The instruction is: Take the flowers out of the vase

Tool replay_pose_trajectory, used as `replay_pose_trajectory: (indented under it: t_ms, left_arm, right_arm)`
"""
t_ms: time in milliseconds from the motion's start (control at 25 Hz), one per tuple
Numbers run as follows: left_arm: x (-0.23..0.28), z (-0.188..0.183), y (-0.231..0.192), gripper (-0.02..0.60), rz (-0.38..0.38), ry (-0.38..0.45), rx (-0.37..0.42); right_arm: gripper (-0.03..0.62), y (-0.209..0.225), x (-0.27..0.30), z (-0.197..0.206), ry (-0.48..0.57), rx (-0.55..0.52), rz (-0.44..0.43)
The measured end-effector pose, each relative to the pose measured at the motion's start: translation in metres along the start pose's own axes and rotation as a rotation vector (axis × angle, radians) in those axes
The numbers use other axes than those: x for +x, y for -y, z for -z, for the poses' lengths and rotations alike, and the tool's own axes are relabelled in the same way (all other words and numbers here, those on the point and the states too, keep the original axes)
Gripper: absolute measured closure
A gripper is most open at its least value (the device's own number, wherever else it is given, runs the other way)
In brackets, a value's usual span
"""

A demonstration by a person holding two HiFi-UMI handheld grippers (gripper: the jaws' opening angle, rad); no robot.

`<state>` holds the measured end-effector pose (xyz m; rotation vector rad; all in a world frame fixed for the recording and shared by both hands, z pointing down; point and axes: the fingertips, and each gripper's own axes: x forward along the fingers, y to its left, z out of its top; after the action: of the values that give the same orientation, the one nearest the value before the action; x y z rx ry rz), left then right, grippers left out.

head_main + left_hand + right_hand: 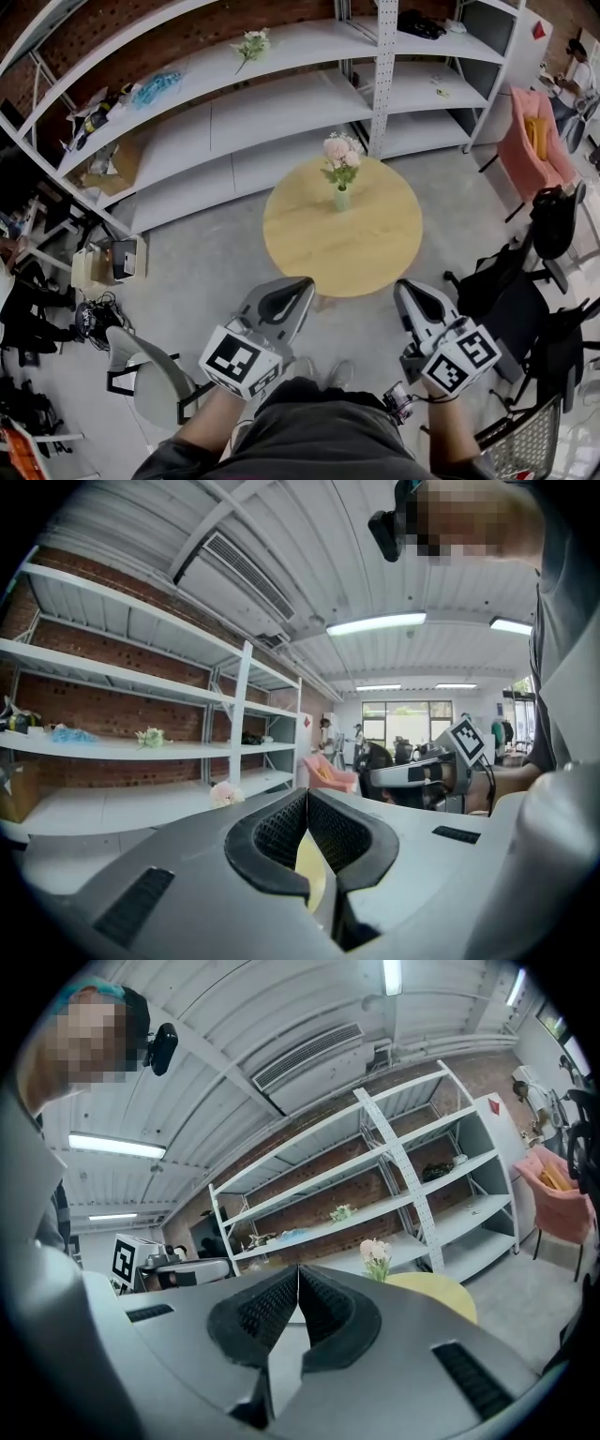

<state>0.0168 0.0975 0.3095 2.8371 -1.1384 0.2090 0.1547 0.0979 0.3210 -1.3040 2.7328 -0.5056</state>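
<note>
Head view: workshop floor, long grey shelving (234, 122) behind a round wooden table (309, 248). On the table's far half, a small pale vase (342, 199), upright, pink flowers (339, 152) rising straight out of it. Both tools low at the table's near side: left tool (298, 285), right tool (405, 289). Vase ahead and between them, well apart from both. Seemingly a touch nearer the left one, though hard to rank from this steep angle.

Left gripper view: jaws closed tip to tip, nothing between. Flowers (225, 793) just left of the jaw line.

Right gripper view: jaws pressed together, empty. Flowers (377, 1254) upright, right of the jaw line, above the table (441, 1299). Long axis of the stems vertical, so probably a reach forward, then a lift straight up.
</note>
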Motion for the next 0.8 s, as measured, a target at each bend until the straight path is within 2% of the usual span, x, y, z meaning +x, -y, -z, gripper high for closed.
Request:
replay_pose_trajectory:
  t_ms: [200, 480, 800]
  left_arm:
    - [0.017, 0.0, -0.003, 0.572, 0.009, 0.001, -0.007]
    - [0.035, 0.004, -0.037, 0.572, 0.026, -0.003, -0.019]
    - [0.07, 0.005, -0.11, 0.572, 0.071, -0.014, -0.025]
  right_arm:
    - [0.579, 0.012, 0.005, 0.002, -0.024, 0.004, 0.003]
    - [0.579, 0.026, 0.038, -0.001, -0.034, 0.0, 0.022]
    - [0.579, 0.047, 0.113, -0.005, -0.049, 0.008, 0.063]
